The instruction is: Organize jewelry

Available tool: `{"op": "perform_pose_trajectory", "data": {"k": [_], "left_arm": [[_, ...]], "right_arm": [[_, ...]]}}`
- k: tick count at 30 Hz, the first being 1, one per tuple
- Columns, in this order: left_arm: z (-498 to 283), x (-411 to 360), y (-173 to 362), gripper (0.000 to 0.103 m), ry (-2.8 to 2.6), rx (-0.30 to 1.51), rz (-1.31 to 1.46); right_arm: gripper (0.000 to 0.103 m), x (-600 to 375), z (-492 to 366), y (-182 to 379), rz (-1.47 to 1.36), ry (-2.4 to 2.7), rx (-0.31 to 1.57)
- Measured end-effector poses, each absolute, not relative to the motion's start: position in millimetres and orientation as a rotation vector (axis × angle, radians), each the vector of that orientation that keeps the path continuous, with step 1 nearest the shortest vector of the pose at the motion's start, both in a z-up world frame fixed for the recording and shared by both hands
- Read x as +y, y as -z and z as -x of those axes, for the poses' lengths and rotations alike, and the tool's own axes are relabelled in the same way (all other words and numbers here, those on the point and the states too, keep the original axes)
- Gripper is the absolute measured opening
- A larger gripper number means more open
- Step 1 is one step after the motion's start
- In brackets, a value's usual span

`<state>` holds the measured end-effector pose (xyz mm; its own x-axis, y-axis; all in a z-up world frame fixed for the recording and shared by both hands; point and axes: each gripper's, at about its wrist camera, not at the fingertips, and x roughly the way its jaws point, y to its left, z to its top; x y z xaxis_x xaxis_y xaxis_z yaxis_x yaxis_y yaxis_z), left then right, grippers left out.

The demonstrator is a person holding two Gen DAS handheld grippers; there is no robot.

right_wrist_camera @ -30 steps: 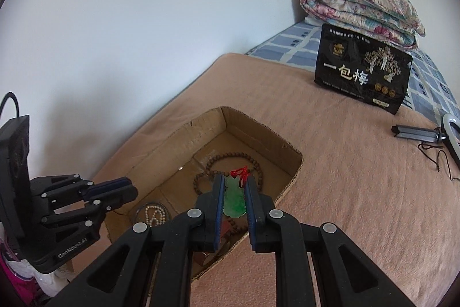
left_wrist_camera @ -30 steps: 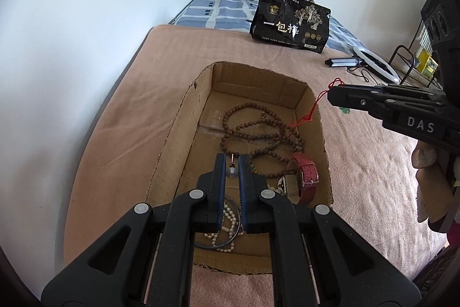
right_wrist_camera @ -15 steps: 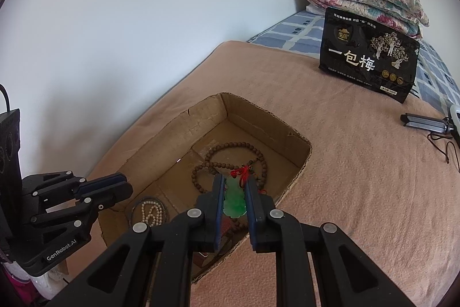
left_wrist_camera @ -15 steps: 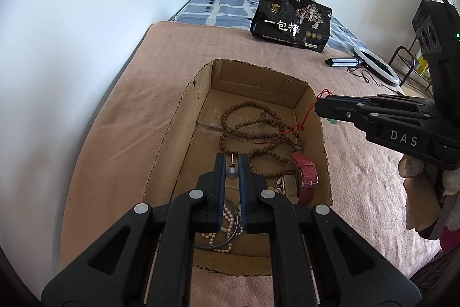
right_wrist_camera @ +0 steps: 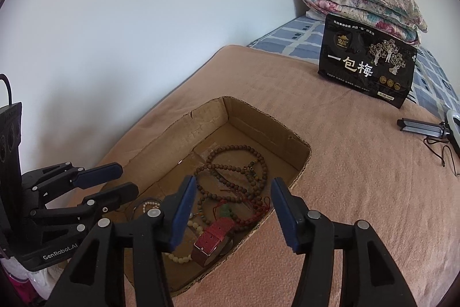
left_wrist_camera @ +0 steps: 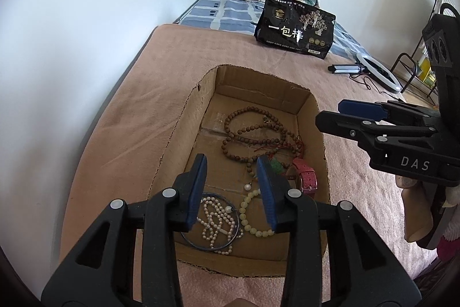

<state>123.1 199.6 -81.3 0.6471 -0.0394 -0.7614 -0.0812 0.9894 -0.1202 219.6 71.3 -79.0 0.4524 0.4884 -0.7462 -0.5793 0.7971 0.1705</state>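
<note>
Both grippers have just opened: the left gripper (left_wrist_camera: 231,189) and right gripper (right_wrist_camera: 233,209) hang empty above the cardboard box (left_wrist_camera: 210,94), where the green pendant (right_wrist_camera: 225,210) now lies.

- The left gripper (left_wrist_camera: 231,177) is held over the near end of a cardboard box (left_wrist_camera: 184,117); its jaws have just been opening, nothing gripped.
- Wooden prayer beads (left_wrist_camera: 253,131), a pearl necklace (left_wrist_camera: 214,220) and a red watch strap (left_wrist_camera: 306,174) are seen inside.
- The right gripper (left_wrist_camera: 342,114) is seen parted at right.
</note>
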Motion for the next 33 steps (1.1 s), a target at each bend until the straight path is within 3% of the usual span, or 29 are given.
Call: {"op": "perform_pose_trajectory", "data": {"k": [18, 30, 32, 33], "left_arm": [[-79, 168, 30, 0.036, -0.076, 0.732, 0.091], [-29, 137, 3, 0.036, -0.089, 0.679, 0.086], [-23, 133, 2, 0.04, -0.083, 0.675, 0.091], [-19, 130, 1, 0.049, -0.084, 0.673, 0.095]], "right_arm": [[0.057, 21, -179, 39, 0.082, -0.615, 0.833], [0.063, -15, -141, 14, 0.058, -0.601, 0.774], [0.065, -20, -136, 12, 0.063, -0.597, 0.765], [0.065, -23, -132, 12, 0.066, -0.592, 0.76]]}}
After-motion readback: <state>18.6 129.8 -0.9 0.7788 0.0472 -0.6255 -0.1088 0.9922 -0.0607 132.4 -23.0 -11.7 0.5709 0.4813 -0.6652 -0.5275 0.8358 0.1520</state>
